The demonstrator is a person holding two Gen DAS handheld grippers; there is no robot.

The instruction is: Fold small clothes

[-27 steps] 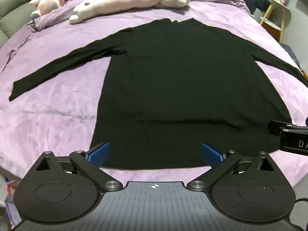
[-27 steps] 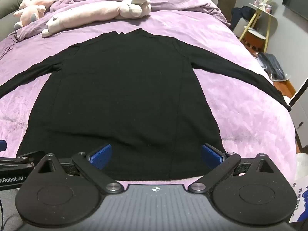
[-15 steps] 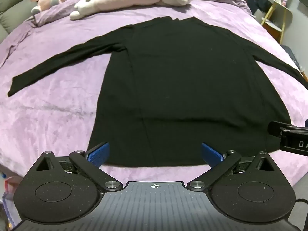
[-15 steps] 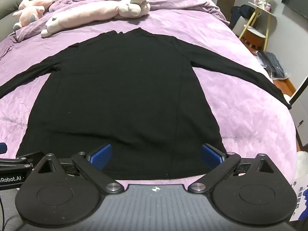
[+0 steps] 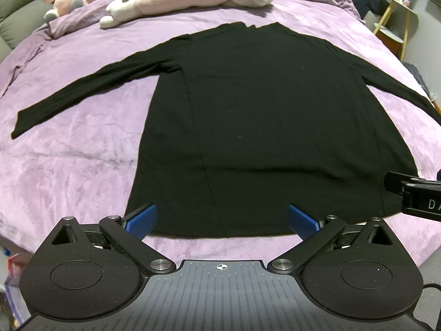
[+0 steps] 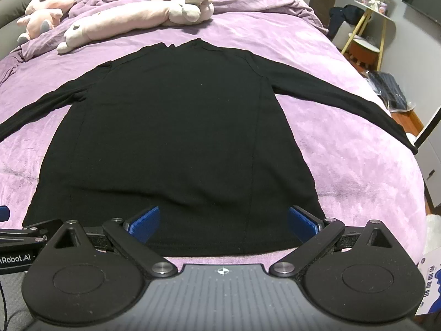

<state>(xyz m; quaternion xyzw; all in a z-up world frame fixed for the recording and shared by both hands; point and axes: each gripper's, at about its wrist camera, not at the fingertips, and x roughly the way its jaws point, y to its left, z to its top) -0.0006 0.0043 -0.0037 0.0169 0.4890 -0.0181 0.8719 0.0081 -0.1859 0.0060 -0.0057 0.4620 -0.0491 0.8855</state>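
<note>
A black long-sleeved top [image 5: 261, 127] lies flat, front or back up I cannot tell, in the middle of a bed with a purple cover [image 5: 69, 171]. Its collar points toward twelve o'clock, its hem toward six, and the sleeves run out toward nine and three. Two pink soft toys [image 6: 132, 19] lie beyond the collar, clear of the cloth.

The left claw [image 5: 220, 220] hangs above the hem with its blue pads spread wide and nothing between them. The right claw [image 6: 223, 224] is the same — spread, empty, over the hem's right half.

The top looks thin, light and limp — it should drape and sag wherever it is not supported, and the fuzzy cover will likely drag on it a little. Nothing about it is fragile. A single pinch would probably let the rest trail, so two holds seem wiser: the sleeve cuff [image 5: 19, 127] at nine o'clock for folding a sleeve inward, or the hem corners at about seven and five o'clock for bringing the body up toward the collar. Pinch an edge, through both layers.
</note>
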